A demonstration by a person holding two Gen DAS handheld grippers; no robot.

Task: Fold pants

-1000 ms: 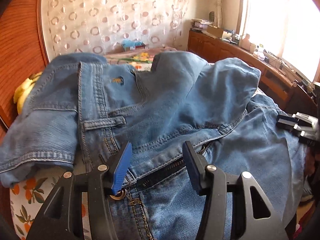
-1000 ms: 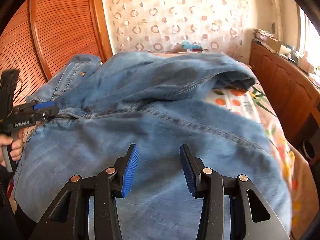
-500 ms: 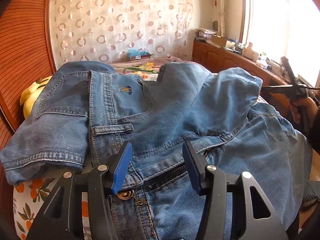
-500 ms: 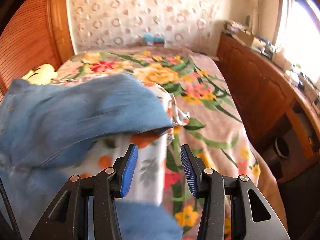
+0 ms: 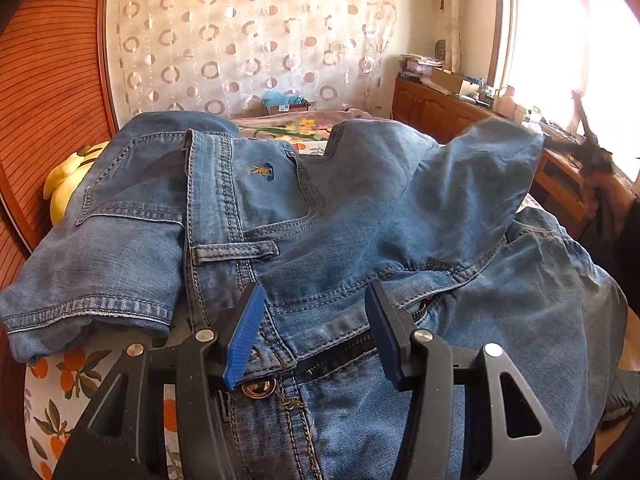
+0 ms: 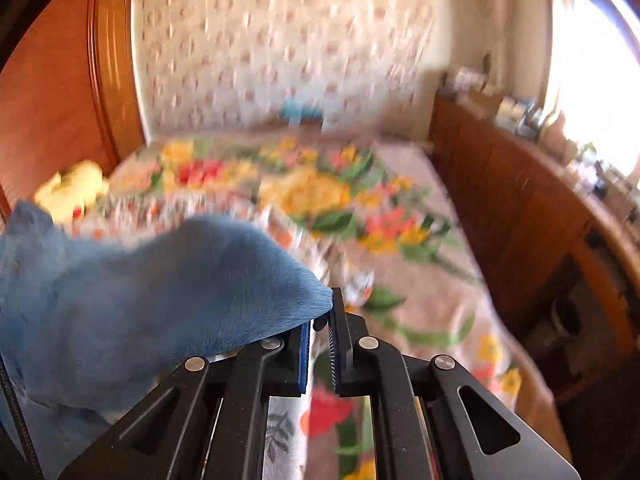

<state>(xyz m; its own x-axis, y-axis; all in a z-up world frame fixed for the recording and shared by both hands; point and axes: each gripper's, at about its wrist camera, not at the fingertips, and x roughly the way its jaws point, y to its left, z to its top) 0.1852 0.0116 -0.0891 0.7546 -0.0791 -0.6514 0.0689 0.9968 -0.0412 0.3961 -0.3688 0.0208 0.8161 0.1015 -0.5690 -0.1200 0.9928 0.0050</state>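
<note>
Blue denim pants (image 5: 328, 216) lie bunched on a floral bed, waistband, open zipper and brass button (image 5: 258, 388) near me. My left gripper (image 5: 312, 336) is open, its jaws hovering over the fly, holding nothing. In the right wrist view my right gripper (image 6: 320, 340) is shut on the edge of a lifted pant leg (image 6: 160, 300), which drapes to the left; the view is motion-blurred. That raised leg fold (image 5: 480, 184) and the right hand's gripper (image 5: 588, 148) also show at the right of the left wrist view.
The floral bedspread (image 6: 360, 240) stretches away from me. A wooden headboard (image 5: 48, 100) stands at left with yellow plush bananas (image 5: 66, 184) beside it. A wooden cabinet (image 5: 448, 112) with clutter runs along the right under a bright window. A patterned curtain (image 5: 248, 40) hangs behind.
My right gripper swung to the right edge of the pants, closed on a pant leg and is lifting it. My left gripper stayed open over the fly, rising slightly.
</note>
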